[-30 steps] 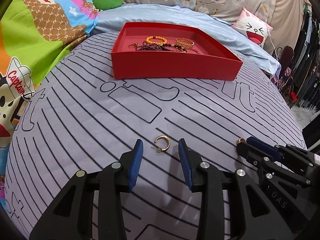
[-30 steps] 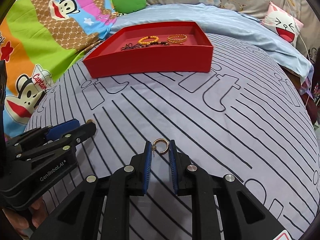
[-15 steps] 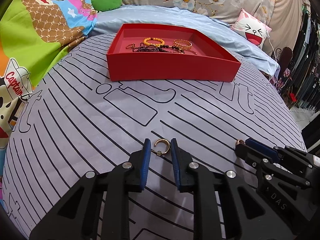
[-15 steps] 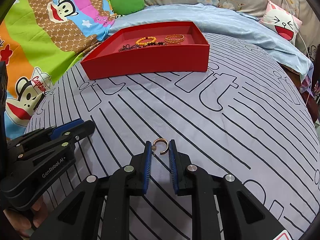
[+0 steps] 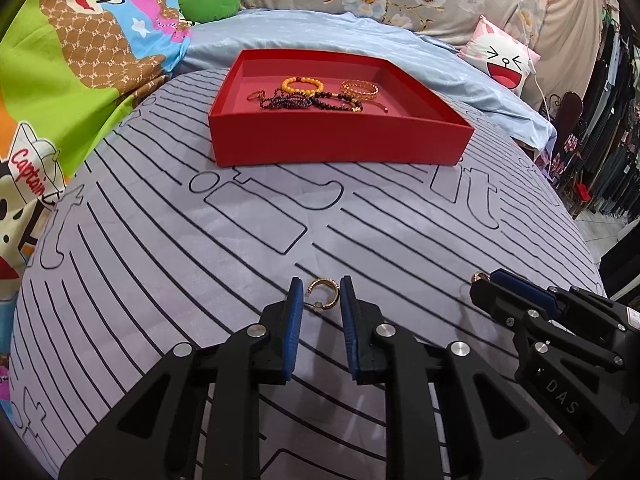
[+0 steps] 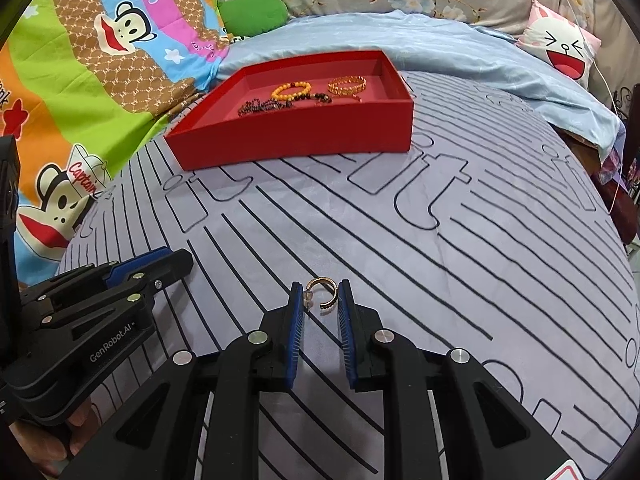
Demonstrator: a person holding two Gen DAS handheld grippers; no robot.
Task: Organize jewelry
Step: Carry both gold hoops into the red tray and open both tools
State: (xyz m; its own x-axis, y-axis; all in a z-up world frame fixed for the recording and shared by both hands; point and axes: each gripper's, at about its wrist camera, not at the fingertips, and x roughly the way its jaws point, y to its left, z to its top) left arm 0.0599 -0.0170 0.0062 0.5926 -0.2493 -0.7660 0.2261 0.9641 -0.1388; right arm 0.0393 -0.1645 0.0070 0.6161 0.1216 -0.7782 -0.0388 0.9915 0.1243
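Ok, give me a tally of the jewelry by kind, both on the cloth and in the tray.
Gold hoop earrings, on the cloth: 2
Orange bead bracelet, in the red tray: 1
Gold bangle, in the tray: 1
Dark bead strand, tangled, in the tray: at least 1
Total: at least 5

Each camera rides low on its own gripper, close above the grey black-lined bedspread (image 5: 168, 264), looking forward along two blue-padded black fingers (image 5: 294, 320) toward the far edge of the bed. The left wrist view faces the shallow red cardboard tray (image 5: 340, 144) nearly square-on, while the right wrist view, set further right, sees that tray (image 6: 296, 136) up and to its left. Both share the tray, the bedspread, the cartoon monkey blanket (image 6: 80, 92) on the left, and each catches the other gripper at its side.
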